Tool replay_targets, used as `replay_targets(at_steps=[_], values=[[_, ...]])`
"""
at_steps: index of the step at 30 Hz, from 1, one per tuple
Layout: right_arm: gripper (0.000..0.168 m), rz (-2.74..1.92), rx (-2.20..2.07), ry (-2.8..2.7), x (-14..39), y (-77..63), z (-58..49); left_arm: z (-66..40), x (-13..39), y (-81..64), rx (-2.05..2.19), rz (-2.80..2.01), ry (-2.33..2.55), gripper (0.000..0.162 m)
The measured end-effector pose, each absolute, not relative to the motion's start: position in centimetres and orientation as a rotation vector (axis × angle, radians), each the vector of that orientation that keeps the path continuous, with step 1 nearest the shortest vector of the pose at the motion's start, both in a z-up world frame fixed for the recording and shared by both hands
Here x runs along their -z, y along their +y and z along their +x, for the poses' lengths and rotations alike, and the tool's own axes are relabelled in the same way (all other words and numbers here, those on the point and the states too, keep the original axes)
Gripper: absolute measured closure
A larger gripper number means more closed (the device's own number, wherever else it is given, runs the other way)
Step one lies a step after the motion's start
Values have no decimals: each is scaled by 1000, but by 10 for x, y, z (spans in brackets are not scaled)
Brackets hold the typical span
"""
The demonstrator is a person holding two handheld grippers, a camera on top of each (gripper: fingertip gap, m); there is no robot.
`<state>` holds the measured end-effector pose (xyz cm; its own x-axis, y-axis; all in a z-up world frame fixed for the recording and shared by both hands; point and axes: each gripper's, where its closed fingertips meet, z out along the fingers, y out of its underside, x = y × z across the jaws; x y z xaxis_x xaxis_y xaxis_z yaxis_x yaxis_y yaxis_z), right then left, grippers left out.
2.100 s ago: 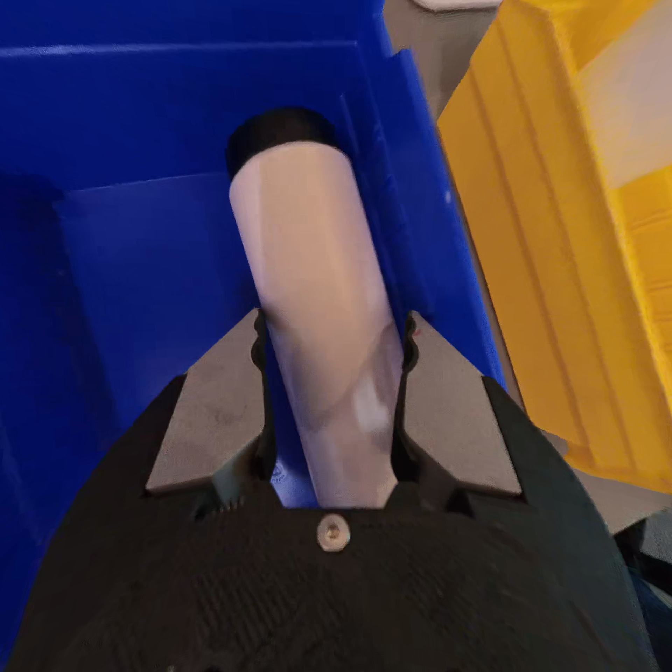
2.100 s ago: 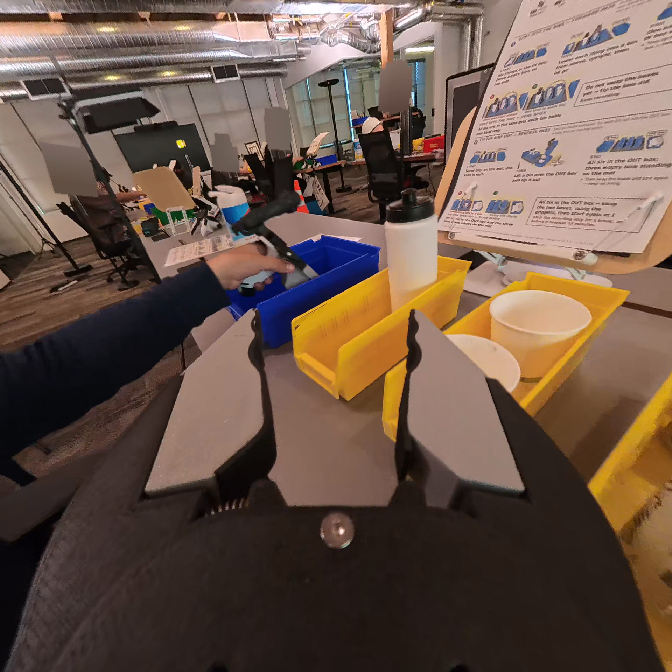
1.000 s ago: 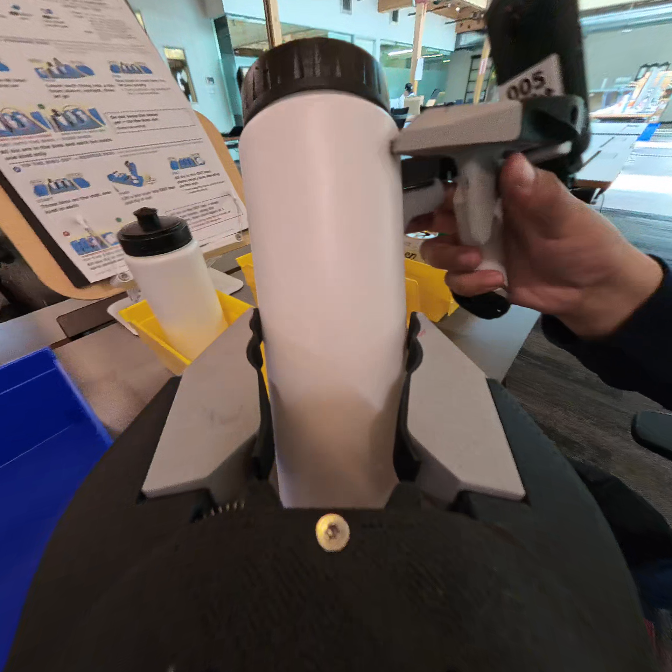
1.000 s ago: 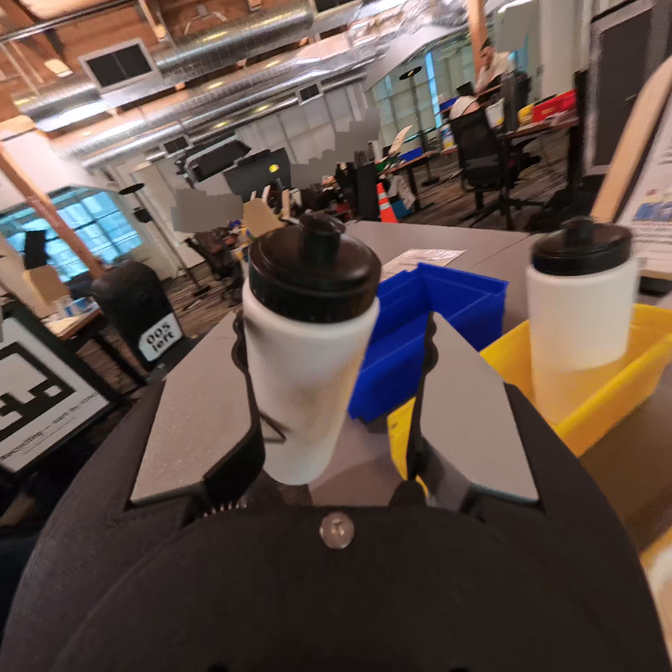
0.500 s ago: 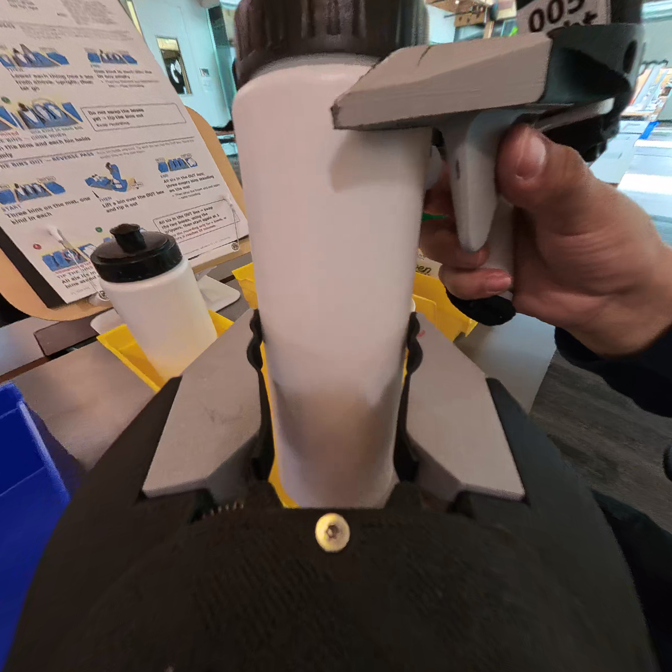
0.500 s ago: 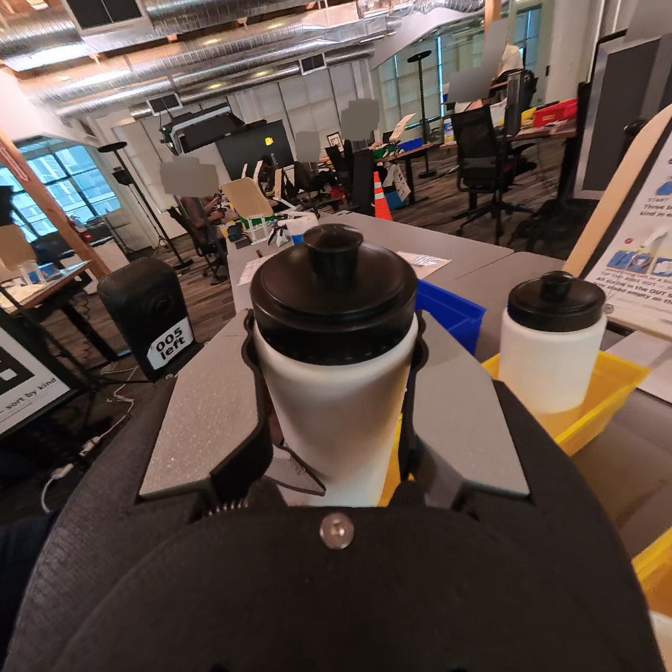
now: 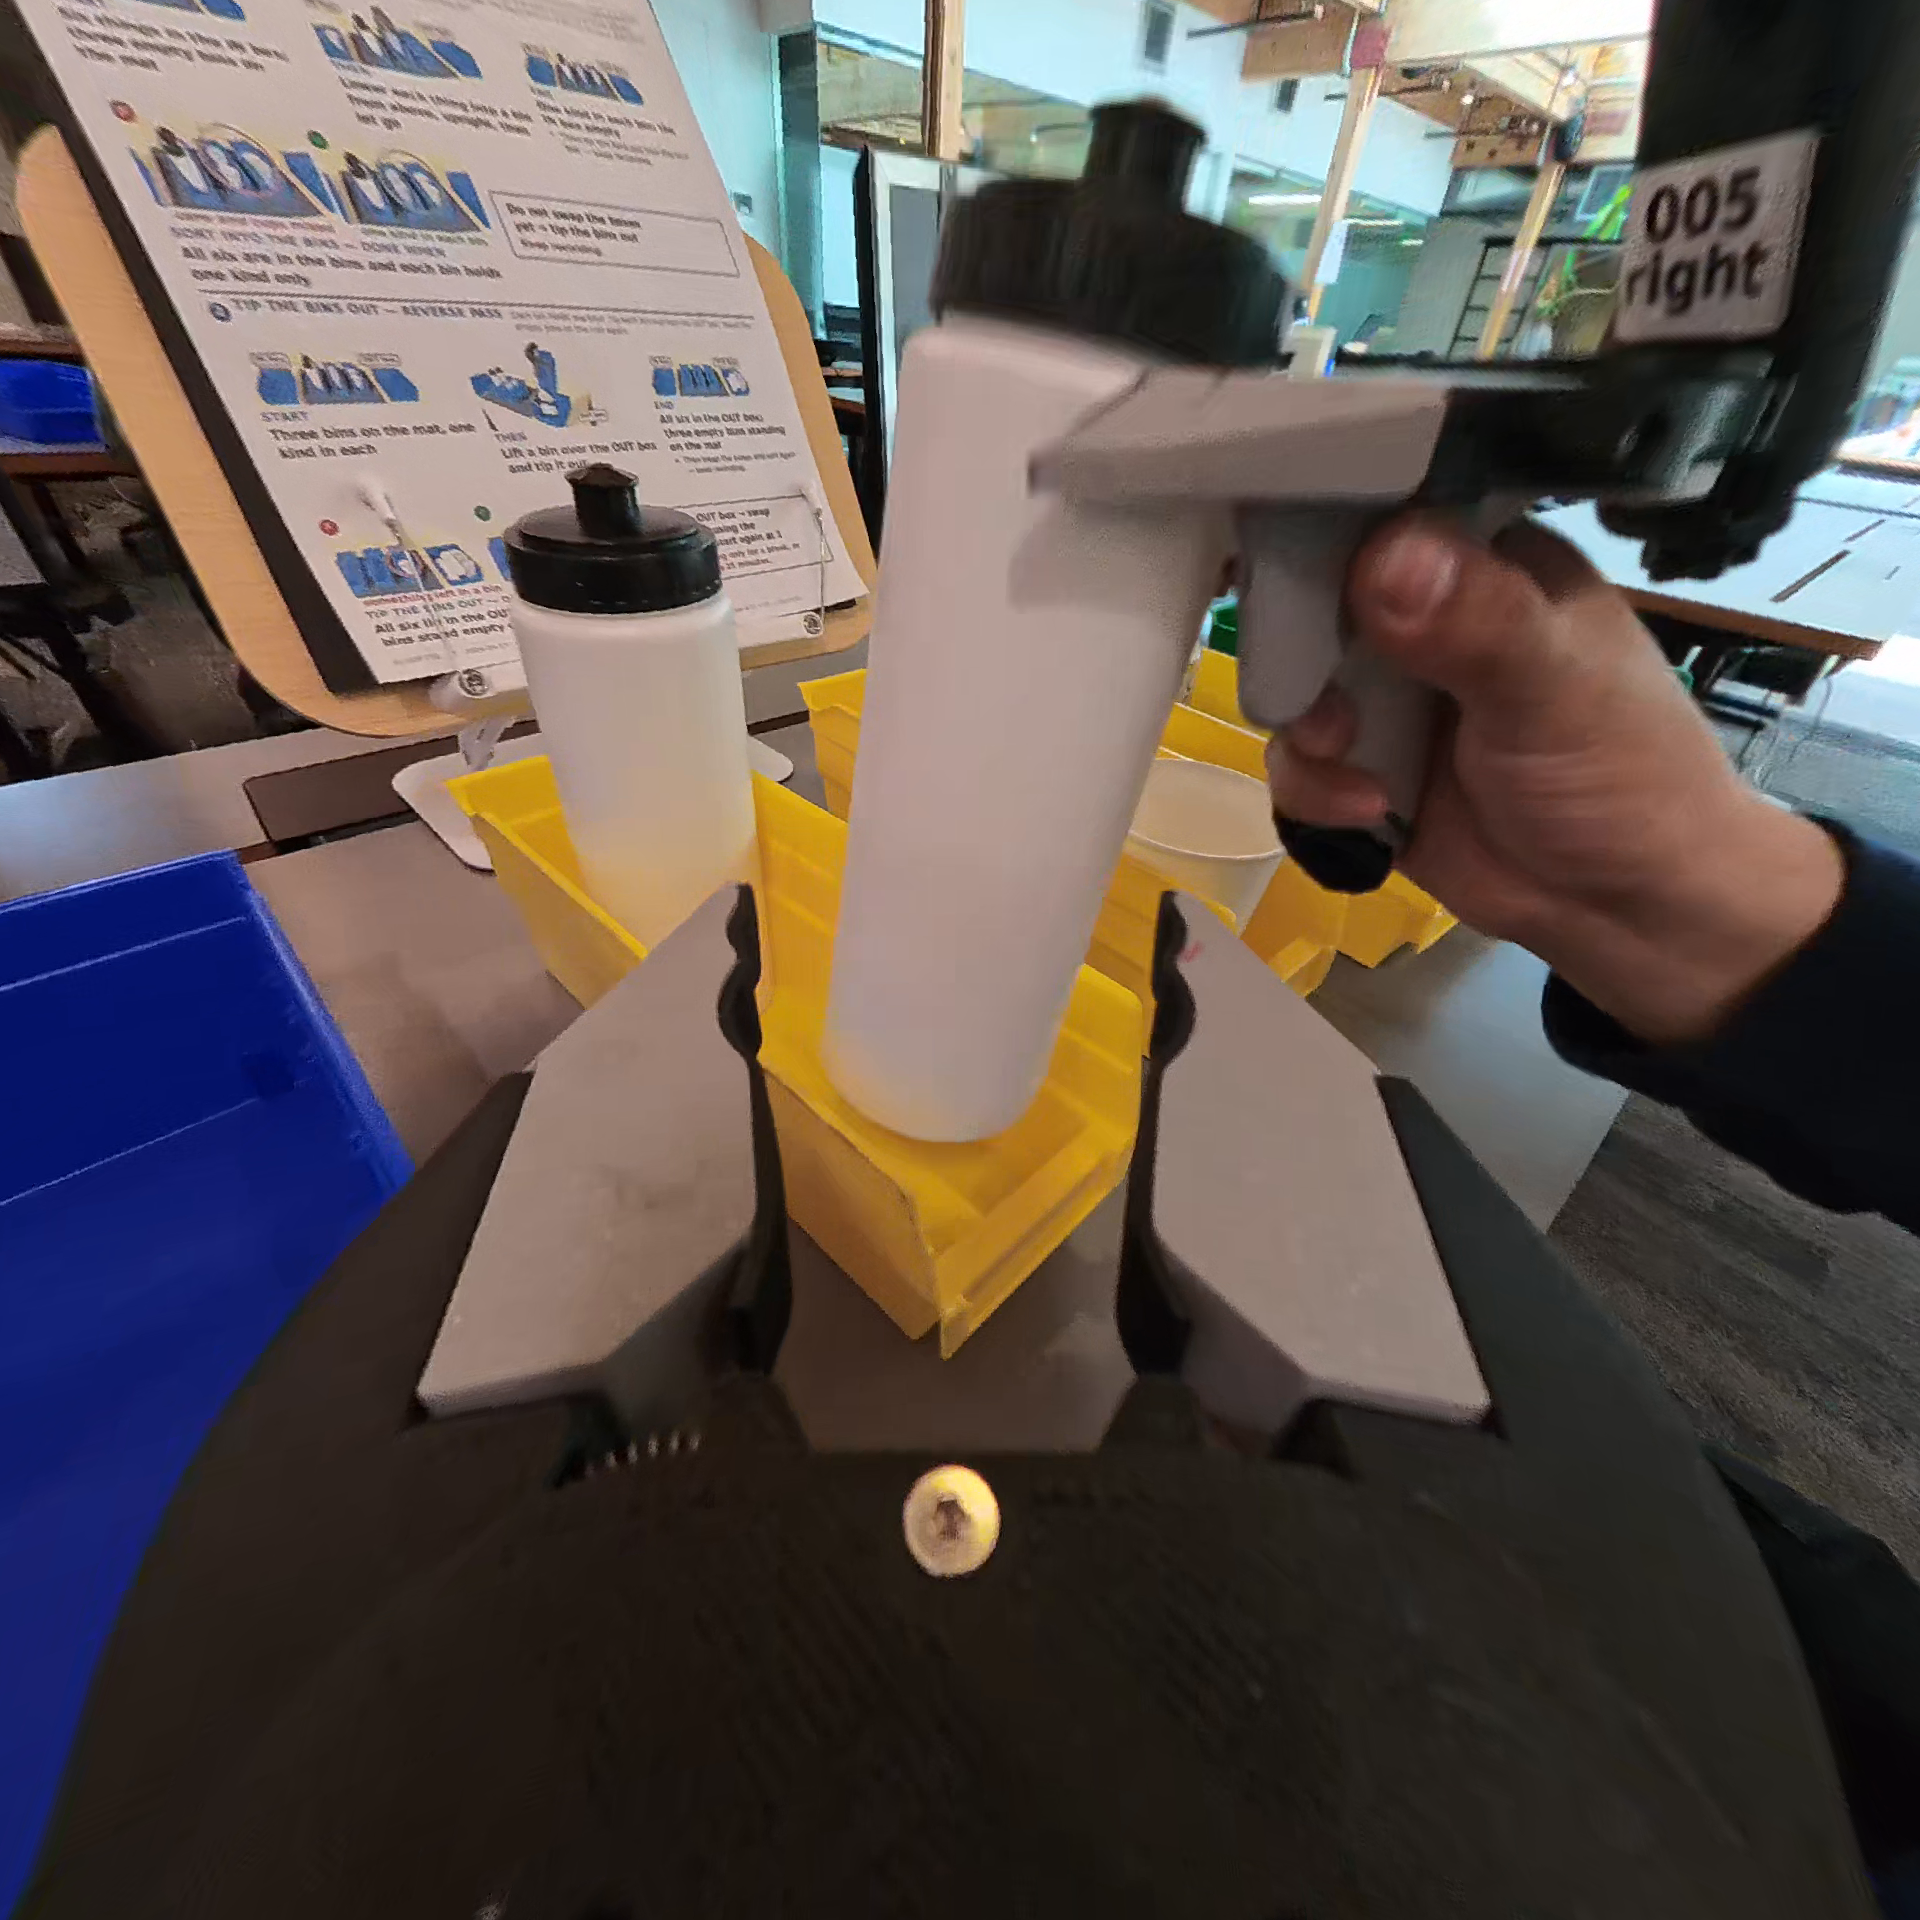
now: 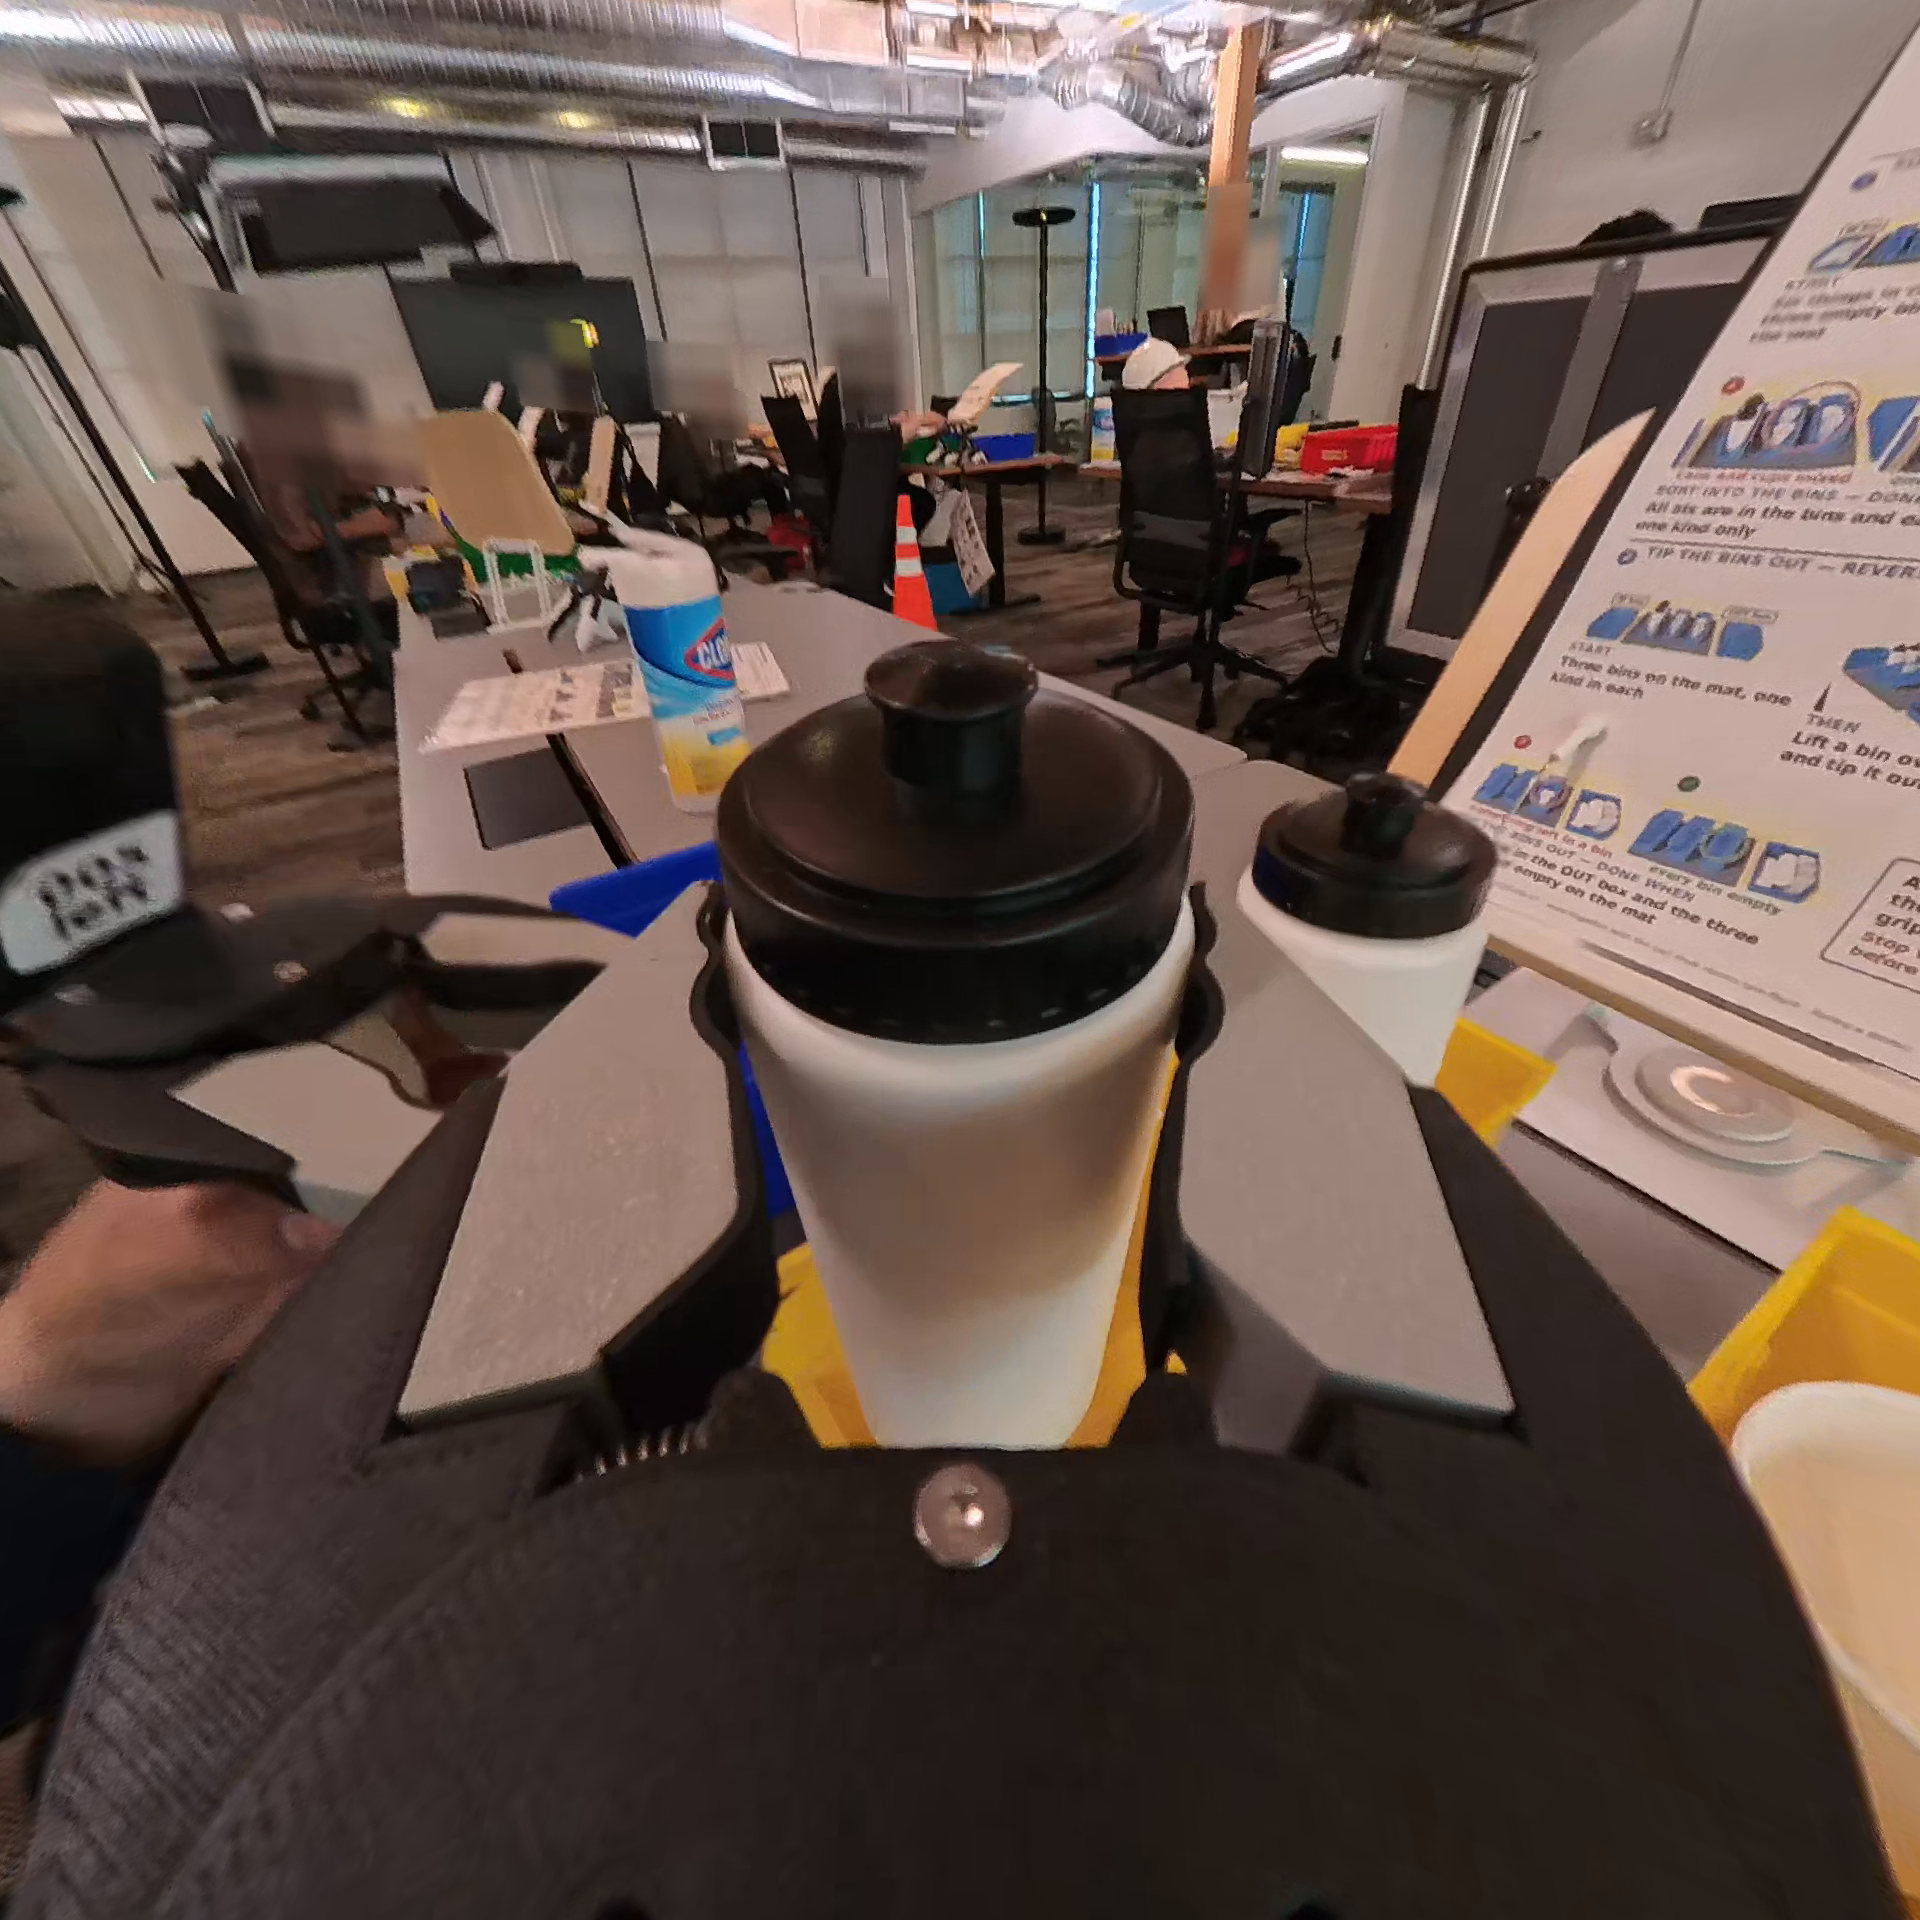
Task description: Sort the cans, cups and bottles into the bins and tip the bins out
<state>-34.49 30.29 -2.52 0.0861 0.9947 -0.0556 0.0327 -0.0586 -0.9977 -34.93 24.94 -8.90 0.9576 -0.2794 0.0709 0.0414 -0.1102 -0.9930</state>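
Gripping a white bottle (image 8: 961,1174) just under its black cap, our right gripper (image 8: 956,1049) is clamped on it at centre frame; in the left wrist view, that bottle (image 7: 997,717) hangs tilted over a yellow bin (image 7: 966,1195), its base between the spread fingers of our left gripper (image 7: 951,997), untouched; a second bottle (image 7: 634,717) stands in another yellow bin (image 7: 540,862) at mid-left.

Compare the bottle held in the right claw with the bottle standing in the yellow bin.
The held bottle is gripped near its cap by the right claw; the standing bottle is touched by neither claw. The held bottle hangs tilted above the near yellow bin; the standing bottle sits upright in the far yellow bin. Both are white with black spout caps.
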Motion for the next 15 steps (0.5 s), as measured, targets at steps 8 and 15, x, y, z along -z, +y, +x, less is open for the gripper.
replay_targets(at_steps=[8,15], values=[[85,-1407,-1113,-1172,95,303,-352,-360,99,245,204,-1727,170,89],[85,-1391,-1114,-1133,105,300,-342,-378,112,246,186,-1792,92,89]])
